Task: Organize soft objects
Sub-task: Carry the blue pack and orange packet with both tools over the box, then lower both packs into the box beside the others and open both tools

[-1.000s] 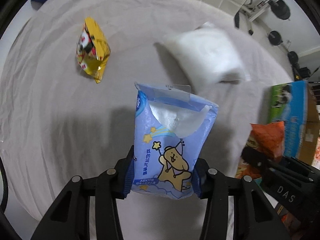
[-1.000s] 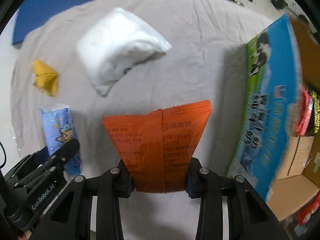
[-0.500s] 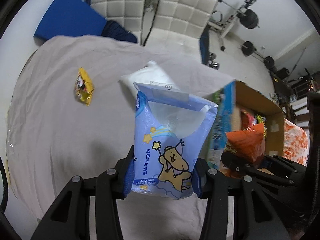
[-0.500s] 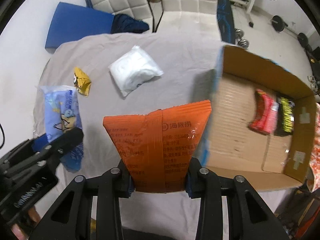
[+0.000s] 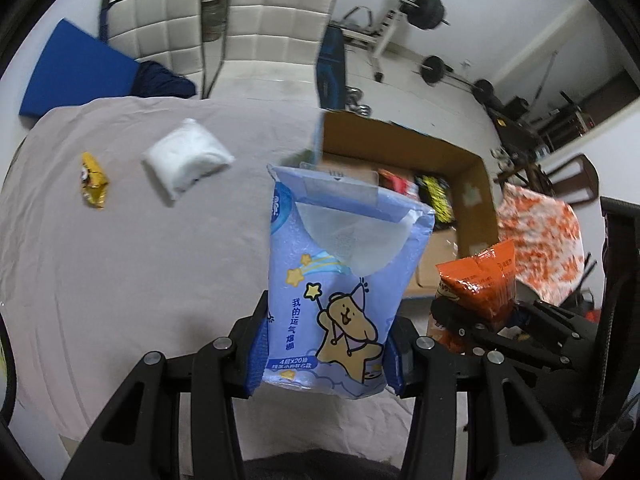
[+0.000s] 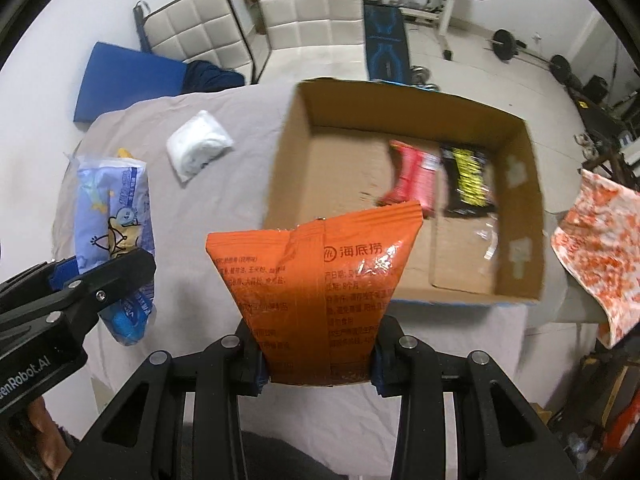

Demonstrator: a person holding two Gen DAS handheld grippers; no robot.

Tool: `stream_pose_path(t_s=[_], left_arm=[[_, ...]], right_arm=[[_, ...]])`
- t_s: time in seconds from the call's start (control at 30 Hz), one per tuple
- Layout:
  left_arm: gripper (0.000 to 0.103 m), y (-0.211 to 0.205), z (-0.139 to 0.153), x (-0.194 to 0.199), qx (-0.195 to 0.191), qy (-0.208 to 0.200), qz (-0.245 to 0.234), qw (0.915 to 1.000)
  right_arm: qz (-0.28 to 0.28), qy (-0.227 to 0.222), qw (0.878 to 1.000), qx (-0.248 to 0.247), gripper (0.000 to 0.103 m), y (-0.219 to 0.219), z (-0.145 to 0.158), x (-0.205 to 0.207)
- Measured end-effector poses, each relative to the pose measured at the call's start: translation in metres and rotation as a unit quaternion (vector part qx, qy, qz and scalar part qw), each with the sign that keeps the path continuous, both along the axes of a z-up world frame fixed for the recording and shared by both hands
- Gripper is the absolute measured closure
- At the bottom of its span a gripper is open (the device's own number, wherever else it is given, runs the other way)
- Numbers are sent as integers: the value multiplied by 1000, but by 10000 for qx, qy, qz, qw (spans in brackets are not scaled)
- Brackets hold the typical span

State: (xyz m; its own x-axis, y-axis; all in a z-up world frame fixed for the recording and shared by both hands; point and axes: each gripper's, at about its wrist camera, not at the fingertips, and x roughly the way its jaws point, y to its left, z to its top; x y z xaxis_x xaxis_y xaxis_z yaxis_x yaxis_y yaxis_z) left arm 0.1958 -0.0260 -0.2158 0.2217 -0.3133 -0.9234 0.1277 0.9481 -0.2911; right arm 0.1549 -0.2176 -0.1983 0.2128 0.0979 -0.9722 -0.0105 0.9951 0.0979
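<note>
My left gripper [image 5: 326, 354] is shut on a blue tissue pack [image 5: 340, 288] with a cartoon dog, held high above the table; the pack also shows in the right wrist view [image 6: 116, 240]. My right gripper [image 6: 318, 354] is shut on an orange snack bag [image 6: 316, 288], held up just in front of an open cardboard box [image 6: 516, 216]; the bag also shows in the left wrist view [image 5: 478, 284]. In the box lie a red packet [image 6: 412, 178] and a black-and-yellow packet [image 6: 468, 180]. A white soft pack [image 5: 186, 158] and a small yellow packet [image 5: 94, 180] lie on the grey cloth.
The table carries a grey cloth [image 5: 120, 272]. Two white chairs [image 6: 304, 12] and a blue mat [image 6: 128, 80] stand behind it. An orange-patterned cloth [image 6: 600, 248] hangs at the right. Gym weights [image 5: 428, 4] lie on the floor beyond.
Both grippers have risen well above the table with their packs and shifted toward the box; the box's inside has come into view.
</note>
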Motion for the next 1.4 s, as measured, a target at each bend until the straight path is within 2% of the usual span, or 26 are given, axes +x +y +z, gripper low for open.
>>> stream_pose_path(t_s=[0.23,0.4,0.6,0.83,0.9,1.1,1.4], left_arm=[[59,-40,11,-16,47,-32,-322,9995],[59,-61,15,-17,128,-87,-449,9989],[59,-84,13,-1,175,-138,-573,9981],[59,-107,5,34,283,-194,-623,9975],[59,-112,-2,47,377,-201,-595,9973],[59,-128,-43,102,380,336,-492,9975],[59,-153,-118,159,601,1133,-396,9909]], right_arm=[[-242,-13,9997,69,63,-50,9,-34],[-393,-48,9991,150,63,-74,11,-40],[-613,-129,9978,201,63,-105,14,-30],[-791,-210,9966,117,63,-141,13,3],[-813,-163,9965,99,63,-150,6,16],[-968,97,9952,30,63,-177,-28,54],[-1148,829,9899,38,63,-210,-112,108]])
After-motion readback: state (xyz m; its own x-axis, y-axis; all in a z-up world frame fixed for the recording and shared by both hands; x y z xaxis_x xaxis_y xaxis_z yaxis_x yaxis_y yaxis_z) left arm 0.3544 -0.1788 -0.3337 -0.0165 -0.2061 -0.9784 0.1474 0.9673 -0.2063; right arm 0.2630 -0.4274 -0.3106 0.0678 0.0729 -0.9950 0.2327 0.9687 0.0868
